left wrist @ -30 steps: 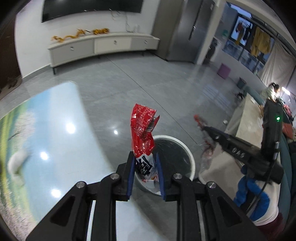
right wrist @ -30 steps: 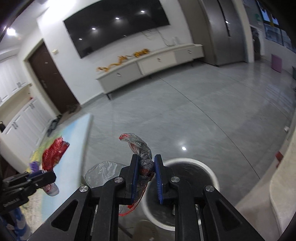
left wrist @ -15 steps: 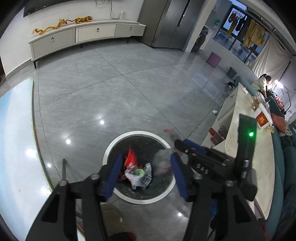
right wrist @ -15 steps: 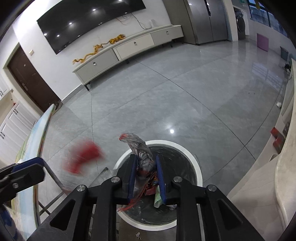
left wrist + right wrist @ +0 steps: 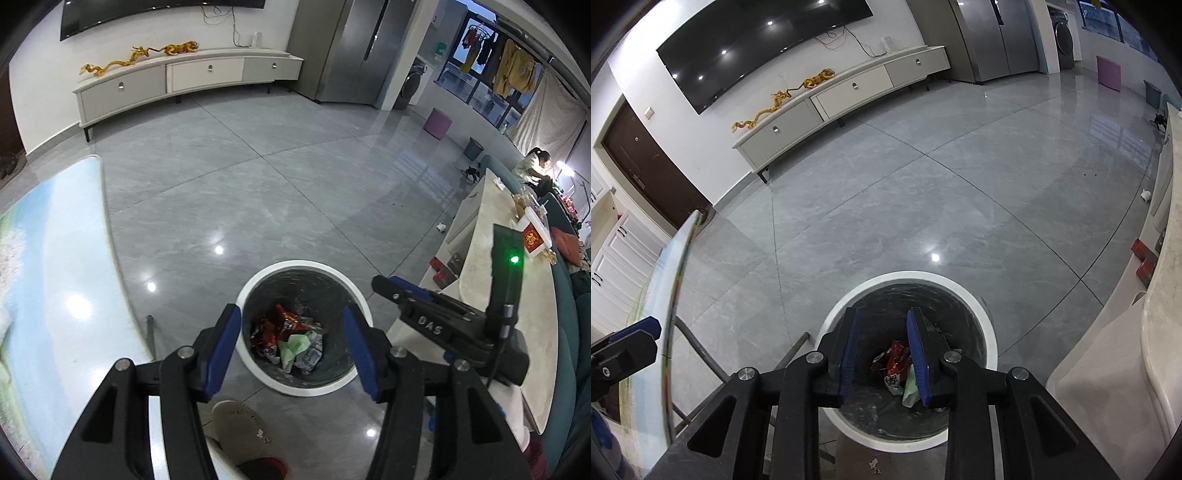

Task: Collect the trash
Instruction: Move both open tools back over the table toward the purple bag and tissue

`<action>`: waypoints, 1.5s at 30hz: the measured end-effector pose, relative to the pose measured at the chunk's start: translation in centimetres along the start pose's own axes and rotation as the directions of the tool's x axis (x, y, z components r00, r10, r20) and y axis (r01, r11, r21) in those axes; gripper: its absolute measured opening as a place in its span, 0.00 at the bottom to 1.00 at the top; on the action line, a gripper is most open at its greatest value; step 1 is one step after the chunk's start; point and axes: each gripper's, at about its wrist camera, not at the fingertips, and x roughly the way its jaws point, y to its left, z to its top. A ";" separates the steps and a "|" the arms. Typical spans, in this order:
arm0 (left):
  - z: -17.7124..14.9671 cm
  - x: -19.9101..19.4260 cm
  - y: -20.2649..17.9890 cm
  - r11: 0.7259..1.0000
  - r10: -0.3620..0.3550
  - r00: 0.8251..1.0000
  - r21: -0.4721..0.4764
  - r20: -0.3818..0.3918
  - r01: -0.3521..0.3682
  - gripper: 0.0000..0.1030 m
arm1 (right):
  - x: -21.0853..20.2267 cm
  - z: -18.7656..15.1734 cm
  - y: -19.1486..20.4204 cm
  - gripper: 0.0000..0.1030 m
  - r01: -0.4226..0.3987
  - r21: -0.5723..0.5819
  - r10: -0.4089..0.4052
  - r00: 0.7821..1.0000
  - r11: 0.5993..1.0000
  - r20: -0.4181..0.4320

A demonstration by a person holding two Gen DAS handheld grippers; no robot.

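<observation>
Left wrist view: my left gripper [image 5: 291,343] hangs spread and empty, right above the round white-rimmed trash bin with a dark liner [image 5: 258,284] on the grey tiled floor [image 5: 295,192]. The crumpled red snack wrapper [image 5: 280,325] lies at the bin's bottom, straight below and ahead of my fingers, beside green and clear scraps. My right gripper [image 5: 384,286] reaches in from the right over the rim. A glossy printed table [image 5: 55,277] is left.

Right wrist view: my right gripper's jaws have just been opening, nothing between them, the bin directly below. A long white TV cabinet [image 5: 849,96] is far back.
</observation>
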 end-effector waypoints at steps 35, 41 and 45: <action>-11.9 -24.7 22.1 0.838 0.511 0.788 -0.401 0.342 -0.370 0.61 | -8.7 -3.6 25.5 0.65 -0.167 -0.394 0.215 0.973 0.904 0.082; -14.1 -26.0 24.9 0.798 0.568 0.762 -0.436 0.312 -0.416 0.61 | -7.1 -5.3 29.0 0.67 -0.182 -0.436 0.219 0.975 0.881 0.037; -15.3 -26.1 26.5 0.786 0.581 0.757 -0.447 0.299 -0.427 0.61 | -5.8 -6.4 31.1 0.68 -0.192 -0.459 0.219 0.976 0.867 0.006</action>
